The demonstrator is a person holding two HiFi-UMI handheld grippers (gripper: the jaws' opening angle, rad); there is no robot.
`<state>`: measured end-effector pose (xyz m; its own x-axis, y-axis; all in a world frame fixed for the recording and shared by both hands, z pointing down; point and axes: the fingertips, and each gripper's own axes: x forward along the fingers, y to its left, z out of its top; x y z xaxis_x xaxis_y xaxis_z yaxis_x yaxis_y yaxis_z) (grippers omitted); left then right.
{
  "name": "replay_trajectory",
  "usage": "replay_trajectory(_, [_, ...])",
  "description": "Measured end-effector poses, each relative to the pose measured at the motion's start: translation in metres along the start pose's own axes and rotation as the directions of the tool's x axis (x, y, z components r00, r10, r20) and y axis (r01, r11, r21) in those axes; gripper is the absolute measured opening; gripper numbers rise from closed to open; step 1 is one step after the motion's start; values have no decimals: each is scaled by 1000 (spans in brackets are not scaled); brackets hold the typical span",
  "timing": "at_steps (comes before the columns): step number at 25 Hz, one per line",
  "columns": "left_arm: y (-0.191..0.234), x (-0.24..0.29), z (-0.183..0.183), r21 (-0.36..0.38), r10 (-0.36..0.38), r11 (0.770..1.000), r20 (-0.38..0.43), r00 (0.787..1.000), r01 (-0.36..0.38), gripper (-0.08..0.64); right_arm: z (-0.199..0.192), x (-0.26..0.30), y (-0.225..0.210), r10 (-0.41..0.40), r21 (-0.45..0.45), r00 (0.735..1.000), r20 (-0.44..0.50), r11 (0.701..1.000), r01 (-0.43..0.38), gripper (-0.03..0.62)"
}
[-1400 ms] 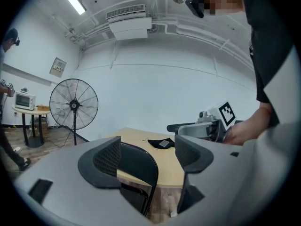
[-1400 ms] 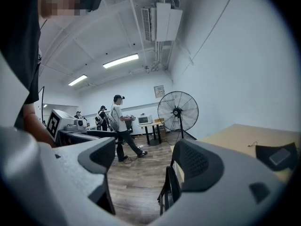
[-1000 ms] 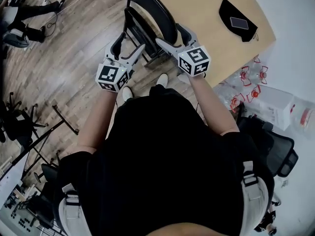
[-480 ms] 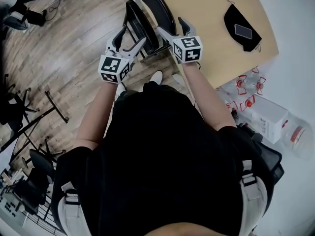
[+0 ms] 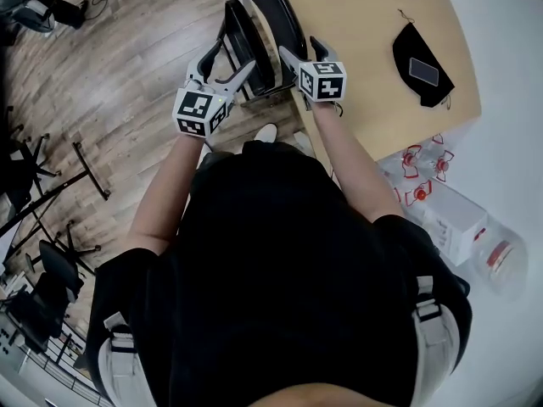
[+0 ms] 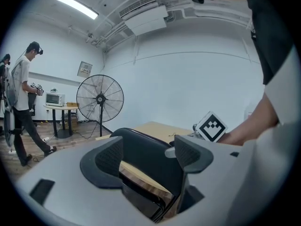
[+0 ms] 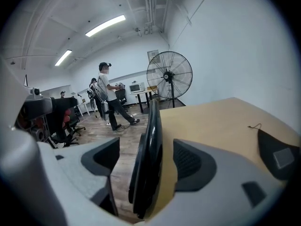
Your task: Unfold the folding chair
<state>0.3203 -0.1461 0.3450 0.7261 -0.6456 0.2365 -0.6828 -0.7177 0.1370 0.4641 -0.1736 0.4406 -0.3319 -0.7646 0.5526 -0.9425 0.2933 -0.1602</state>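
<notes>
The folded black chair [image 5: 254, 25] stands upright, leaning against the edge of the wooden table [image 5: 365, 24]. My right gripper [image 5: 299, 51] straddles the thin edge of the chair's backrest [image 7: 146, 145]. Its jaws are closing, with a gap still showing on each side of the backrest. My left gripper [image 5: 227, 63] is open at the chair's left side. The black seat and backrest [image 6: 150, 161] show between and just beyond the left gripper's [image 6: 148, 157] jaws, and the pads do not press on them.
A black pouch with a phone [image 5: 422, 53] lies on the table. Plastic bottles and a box [image 5: 441, 210] sit on the floor at the right. Office chairs [image 5: 34, 185] stand at the left. A pedestal fan [image 6: 99, 99] and people [image 7: 108, 95] are further off.
Both grippers have moved down and forward onto the top of the folded chair. The right one now has the backrest edge between its jaws.
</notes>
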Motion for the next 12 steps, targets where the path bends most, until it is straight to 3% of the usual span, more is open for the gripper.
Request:
replay_trajectory(6, [7,8,-3,-16,24,1000,-12,1000,-24,334,-14,12,-11,-19,11,997,-70,1000,20,297])
replay_trajectory(12, [14,7,-8,-20,30,999,-27,999,-31,334,-20,17,-13,-32,34,995,-99,999,35,153])
